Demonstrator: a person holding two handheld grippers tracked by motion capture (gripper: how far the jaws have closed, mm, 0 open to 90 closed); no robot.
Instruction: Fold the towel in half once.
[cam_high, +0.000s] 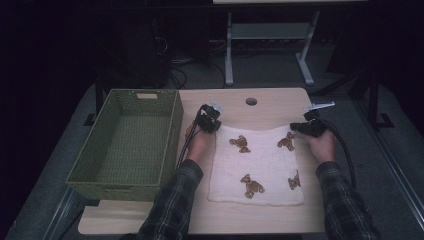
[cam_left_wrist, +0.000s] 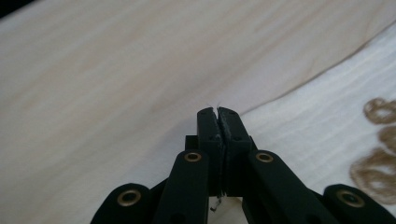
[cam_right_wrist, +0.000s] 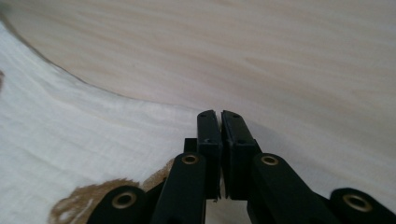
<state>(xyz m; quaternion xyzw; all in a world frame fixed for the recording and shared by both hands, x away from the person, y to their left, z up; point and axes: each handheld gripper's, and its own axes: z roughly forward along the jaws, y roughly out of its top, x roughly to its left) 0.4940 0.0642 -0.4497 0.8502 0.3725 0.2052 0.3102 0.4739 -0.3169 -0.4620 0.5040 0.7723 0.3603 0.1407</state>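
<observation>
The white cloth (cam_high: 256, 165) with its brown bear prints lies flat on the table (cam_high: 280, 107), and I have both grippers at its far edge, one at each far corner. My left gripper (cam_high: 209, 120) sits at the far left corner; in the left gripper view its jaws are pressed together with no gap between them, and a thin sliver of white shows at their tips, right where the cloth's corner (cam_left_wrist: 299, 126) runs under them, so they seem clamped on that corner. My right gripper (cam_high: 307, 127) is at the far right corner; in the right gripper view its jaws are also drawn together with barely a slit between them, the cloth's edge passing just beneath and to one side, but I cannot tell whether any fabric is pinched between them. Beyond both sets of tips there is bare wood. Just beside my left hand (cam_high: 197, 142) stands the green woven basket (cam_high: 170, 125), with nothing inside it.
</observation>
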